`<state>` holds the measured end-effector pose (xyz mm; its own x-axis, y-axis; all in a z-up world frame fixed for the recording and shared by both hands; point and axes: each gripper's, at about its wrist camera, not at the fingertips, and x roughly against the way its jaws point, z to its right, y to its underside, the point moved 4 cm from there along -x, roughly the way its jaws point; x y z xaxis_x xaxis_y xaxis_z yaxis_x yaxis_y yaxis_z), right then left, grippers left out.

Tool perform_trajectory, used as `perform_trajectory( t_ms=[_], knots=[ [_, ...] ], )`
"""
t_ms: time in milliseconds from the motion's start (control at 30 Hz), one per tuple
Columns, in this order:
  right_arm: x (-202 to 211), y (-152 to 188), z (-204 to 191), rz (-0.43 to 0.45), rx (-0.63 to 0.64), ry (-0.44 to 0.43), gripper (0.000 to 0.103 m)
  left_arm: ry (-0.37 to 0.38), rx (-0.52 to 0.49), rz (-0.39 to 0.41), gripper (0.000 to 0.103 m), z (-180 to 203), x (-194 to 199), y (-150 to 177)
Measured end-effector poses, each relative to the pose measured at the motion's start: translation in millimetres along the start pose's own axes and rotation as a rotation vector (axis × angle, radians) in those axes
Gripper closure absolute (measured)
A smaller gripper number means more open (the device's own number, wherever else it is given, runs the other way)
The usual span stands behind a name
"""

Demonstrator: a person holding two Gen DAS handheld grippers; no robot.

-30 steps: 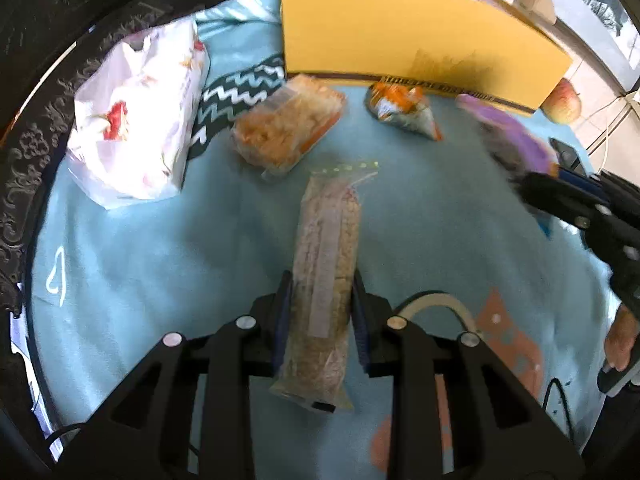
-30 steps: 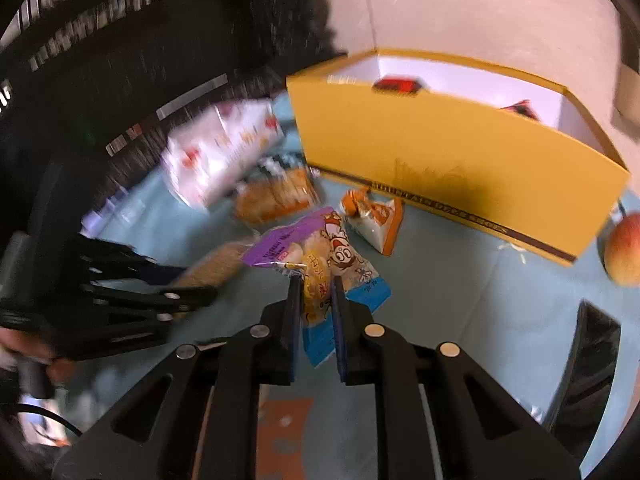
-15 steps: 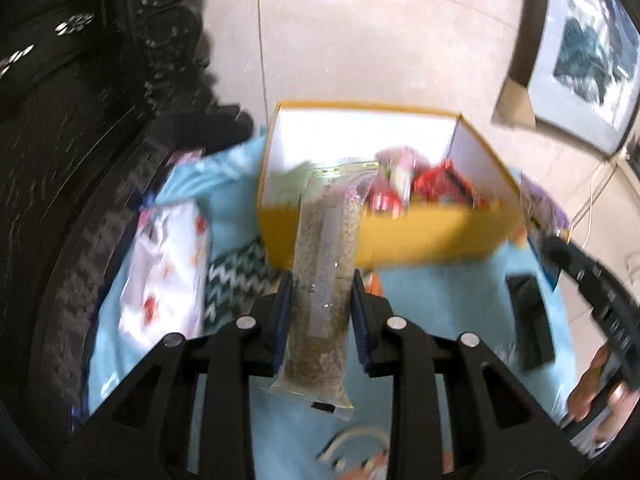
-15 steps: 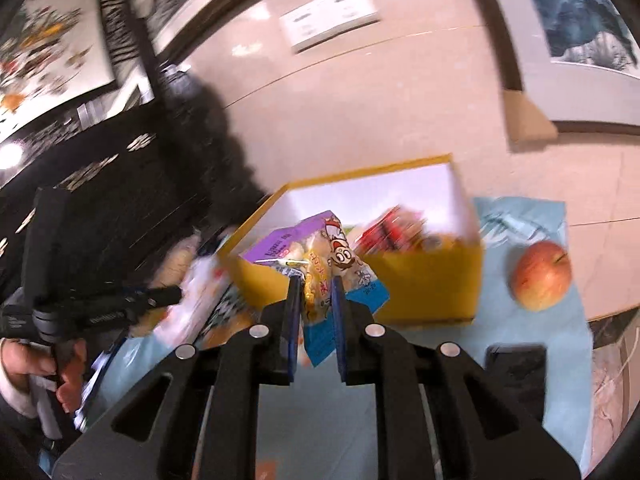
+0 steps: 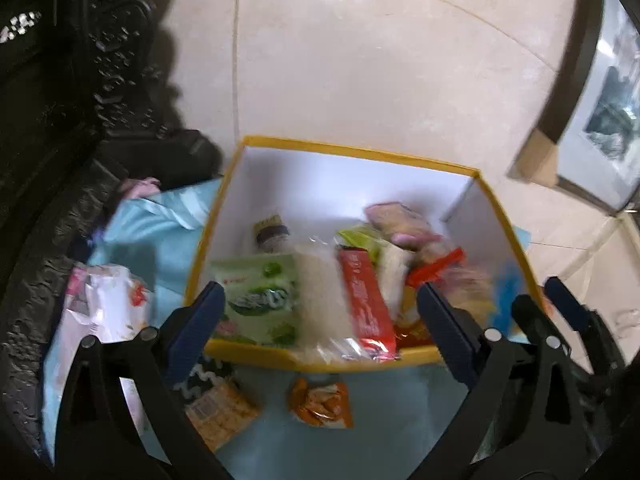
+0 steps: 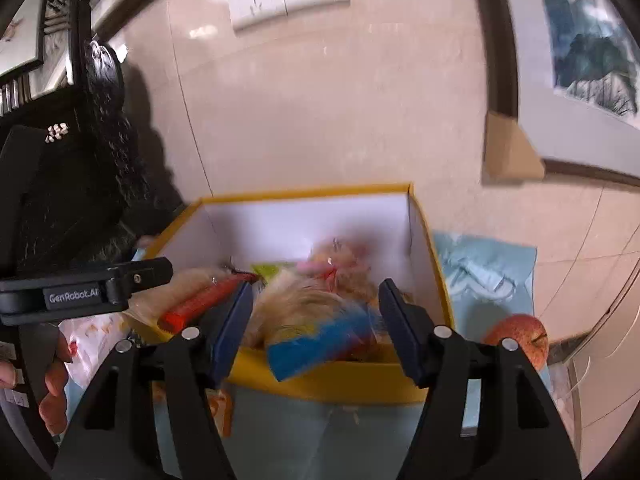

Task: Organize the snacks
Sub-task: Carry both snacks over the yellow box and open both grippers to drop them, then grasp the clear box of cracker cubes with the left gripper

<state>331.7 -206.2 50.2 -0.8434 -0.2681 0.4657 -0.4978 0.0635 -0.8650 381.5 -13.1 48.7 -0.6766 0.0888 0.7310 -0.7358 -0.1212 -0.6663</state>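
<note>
A yellow box point(image 5: 360, 362) with a white inside stands on the blue cloth and holds several snack packs. My left gripper point(image 5: 320, 316) is open above its near edge; the long clear cracker pack point(image 5: 320, 300) lies in the box beside a green pack point(image 5: 260, 300) and a red pack point(image 5: 366, 304). My right gripper point(image 6: 316, 316) is open over the same box point(image 6: 340, 384); the purple-and-blue snack bag point(image 6: 320, 340), blurred, lies between the jaws on the box's near rim.
On the cloth in front of the box lie an orange snack pack point(image 5: 320, 402), a clear cracker pack point(image 5: 218, 414) and a white bag point(image 5: 106, 304). A red apple point(image 6: 518, 340) sits right of the box. Dark carved furniture point(image 5: 48, 120) stands on the left.
Both grippers rose over the box and opened. The long cracker pack left my left gripper and the purple bag left my right gripper, both into the box.
</note>
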Motion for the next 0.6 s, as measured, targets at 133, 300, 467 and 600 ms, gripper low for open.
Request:
perform_trajectory(
  t_ms=[133,300,467,600],
  knots=[
    [13.9,17.0,-3.6,-0.02,-0.028,-0.078,0.037,-0.008,-0.006,-0.031,0.005,-11.5,7.5,14.0],
    [26.1,36.3,-18.5,-0.06,-0.011,-0.124,0.037,-0.03,-0.004,-0.053,0.005,-36.5,25.8,34.2],
    [18.7,61.4,-34.6,-0.121,0.008,-0.152,0.036,-0.087,-0.022,-0.094,0.005,-65.1,29.8,64.4],
    [4.7,85.0,-49.1,-0.184,0.032,-0.157,0.036,-0.083,-0.038,-0.155,0.005,-79.9,10.7,87.8]
  ],
)
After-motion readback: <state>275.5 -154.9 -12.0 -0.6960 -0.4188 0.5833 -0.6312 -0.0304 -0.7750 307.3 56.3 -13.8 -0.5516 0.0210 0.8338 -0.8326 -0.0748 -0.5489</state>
